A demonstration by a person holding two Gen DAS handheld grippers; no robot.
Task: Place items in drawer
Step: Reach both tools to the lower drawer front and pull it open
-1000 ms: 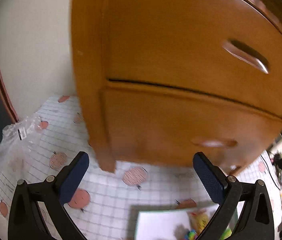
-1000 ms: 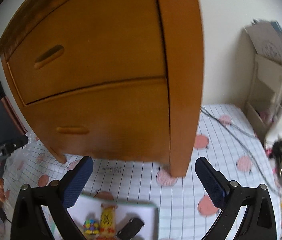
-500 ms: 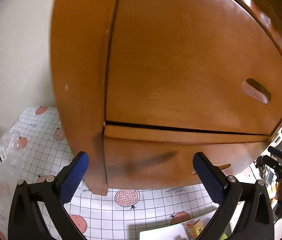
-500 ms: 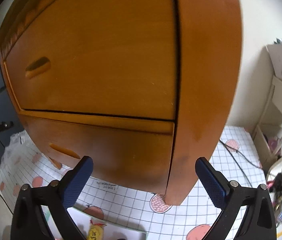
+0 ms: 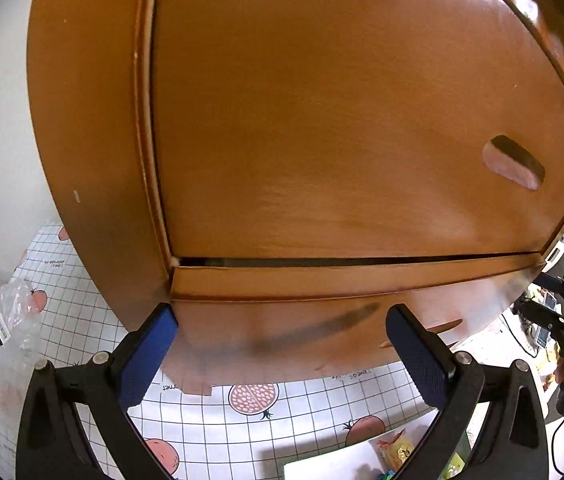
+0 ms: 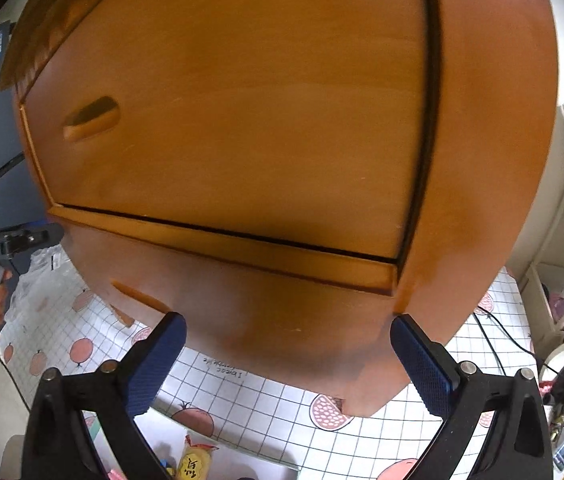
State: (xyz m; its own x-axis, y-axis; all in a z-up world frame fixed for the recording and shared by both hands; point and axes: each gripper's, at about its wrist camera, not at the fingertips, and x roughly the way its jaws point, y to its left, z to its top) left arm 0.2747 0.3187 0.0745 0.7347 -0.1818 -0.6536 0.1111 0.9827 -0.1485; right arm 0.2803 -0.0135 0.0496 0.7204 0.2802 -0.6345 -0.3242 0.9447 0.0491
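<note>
In the right view only, a yellow packet (upright) shows.

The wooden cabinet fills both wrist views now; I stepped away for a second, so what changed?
Both claws, left and right, moved closer to the cabinet, which now fills both views. The lower drawer now juts slightly past the upper one. Nothing was grasped or released. Both claws stay open and empty; the upper drawer stays shut.

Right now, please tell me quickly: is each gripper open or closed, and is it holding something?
Left gripper: open, holding nothing, close to the lower drawer.
Right gripper: open, holding nothing, also close to the lower drawer.
</note>
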